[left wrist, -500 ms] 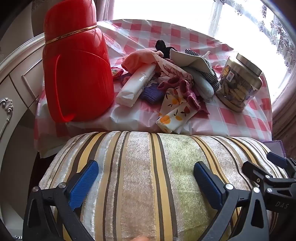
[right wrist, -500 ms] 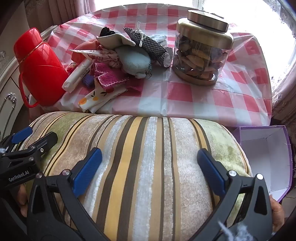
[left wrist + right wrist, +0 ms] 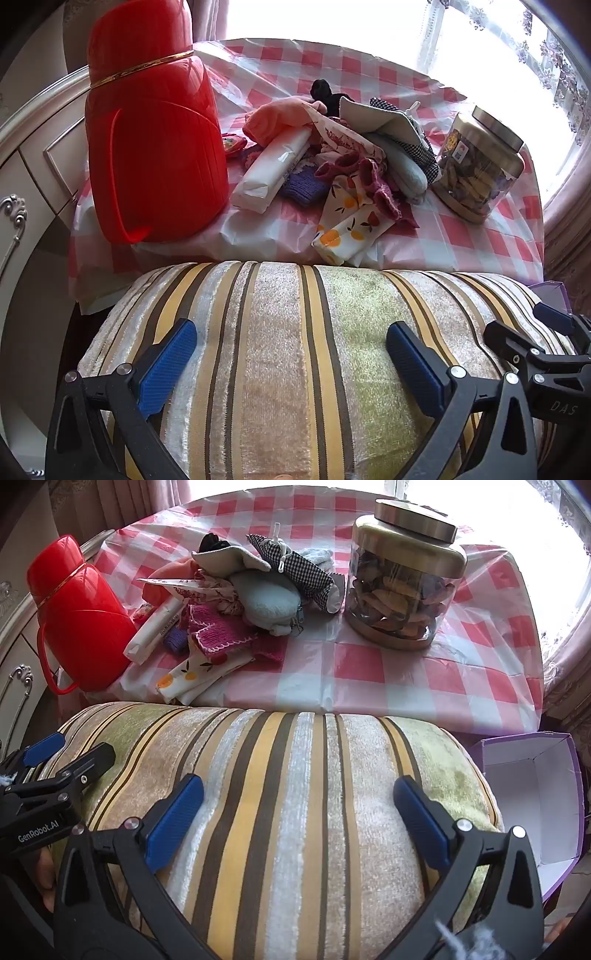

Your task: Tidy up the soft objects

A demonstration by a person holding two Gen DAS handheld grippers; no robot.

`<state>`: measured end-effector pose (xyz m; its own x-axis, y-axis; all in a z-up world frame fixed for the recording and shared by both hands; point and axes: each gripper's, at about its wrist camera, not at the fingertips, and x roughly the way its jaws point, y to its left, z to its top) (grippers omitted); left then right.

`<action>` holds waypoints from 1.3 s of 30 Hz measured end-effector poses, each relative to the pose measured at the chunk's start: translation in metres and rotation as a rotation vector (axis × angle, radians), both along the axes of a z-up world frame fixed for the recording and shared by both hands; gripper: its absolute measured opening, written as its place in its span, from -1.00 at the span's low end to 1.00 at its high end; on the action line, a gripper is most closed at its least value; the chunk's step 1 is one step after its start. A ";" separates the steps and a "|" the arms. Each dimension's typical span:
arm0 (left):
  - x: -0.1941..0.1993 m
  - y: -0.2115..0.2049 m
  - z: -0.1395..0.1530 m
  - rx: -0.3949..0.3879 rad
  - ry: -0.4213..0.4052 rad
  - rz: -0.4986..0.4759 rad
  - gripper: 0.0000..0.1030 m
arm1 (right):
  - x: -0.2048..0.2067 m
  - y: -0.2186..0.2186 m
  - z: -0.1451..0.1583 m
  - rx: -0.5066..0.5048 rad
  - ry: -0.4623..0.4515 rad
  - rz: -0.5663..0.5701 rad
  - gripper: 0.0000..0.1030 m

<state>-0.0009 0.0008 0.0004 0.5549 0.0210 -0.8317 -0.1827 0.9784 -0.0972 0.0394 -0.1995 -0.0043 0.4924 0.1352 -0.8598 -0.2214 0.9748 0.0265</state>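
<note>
Tongs wide on both sides: the left tongs (image 3: 290,363) and the right tongs (image 3: 297,819) both gape fully over a striped cushion (image 3: 280,812), gripping nothing. The cushion sits just this side of the checked counter (image 3: 424,672). Up there, a heap of soft cloth items (image 3: 229,613) lies between a red flask (image 3: 151,147) and a lidded jar (image 3: 402,579). An open purple box (image 3: 535,797) stands right of the cushion.

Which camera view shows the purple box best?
The right wrist view shows the purple box best: it stands open beside the striped cushion, and its white inside is visible. The left wrist view shows only a small purple corner behind the cushion, at the right edge.
</note>
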 end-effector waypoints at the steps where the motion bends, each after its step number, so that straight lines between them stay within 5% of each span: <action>1: 0.001 -0.001 0.000 0.002 0.002 0.000 1.00 | 0.000 0.000 0.000 0.000 0.000 0.000 1.00; 39: 0.006 -0.002 -0.003 0.011 0.008 0.001 1.00 | -0.002 -0.001 -0.001 0.023 -0.033 -0.012 1.00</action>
